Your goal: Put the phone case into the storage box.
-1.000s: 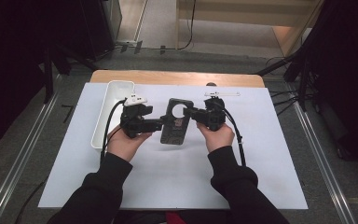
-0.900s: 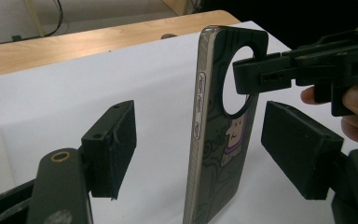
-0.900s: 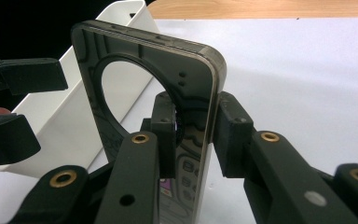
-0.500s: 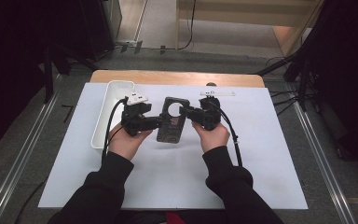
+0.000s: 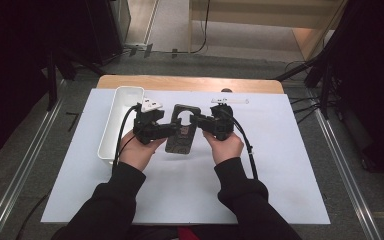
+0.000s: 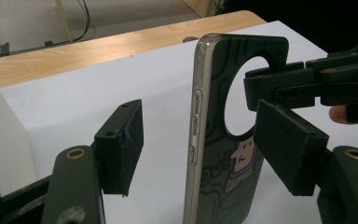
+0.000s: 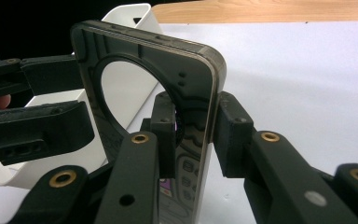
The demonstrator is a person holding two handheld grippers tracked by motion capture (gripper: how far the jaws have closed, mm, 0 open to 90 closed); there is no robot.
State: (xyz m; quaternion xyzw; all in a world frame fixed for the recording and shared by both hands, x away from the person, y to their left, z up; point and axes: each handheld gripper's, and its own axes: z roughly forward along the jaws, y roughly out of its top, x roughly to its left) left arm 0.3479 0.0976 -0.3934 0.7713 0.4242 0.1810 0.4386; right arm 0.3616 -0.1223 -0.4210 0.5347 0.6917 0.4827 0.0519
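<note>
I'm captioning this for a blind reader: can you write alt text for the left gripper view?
A dark phone case stands on edge between the open left gripper jaws, neither pad touching it. The right gripper reaches in by its round camera hole, above a white table.

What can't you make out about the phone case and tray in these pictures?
- Case: lower end cut off by the bottom edge, left gripper view.
- Case print: too small, high view; partly behind a jaw, left gripper view.
- Tray contents: its wall blocks them, right gripper view.

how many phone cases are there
1: the dark phone case stands mid-table, pinched by the right gripper, between the open jaws of the left gripper. The white bin could hide others.
</note>
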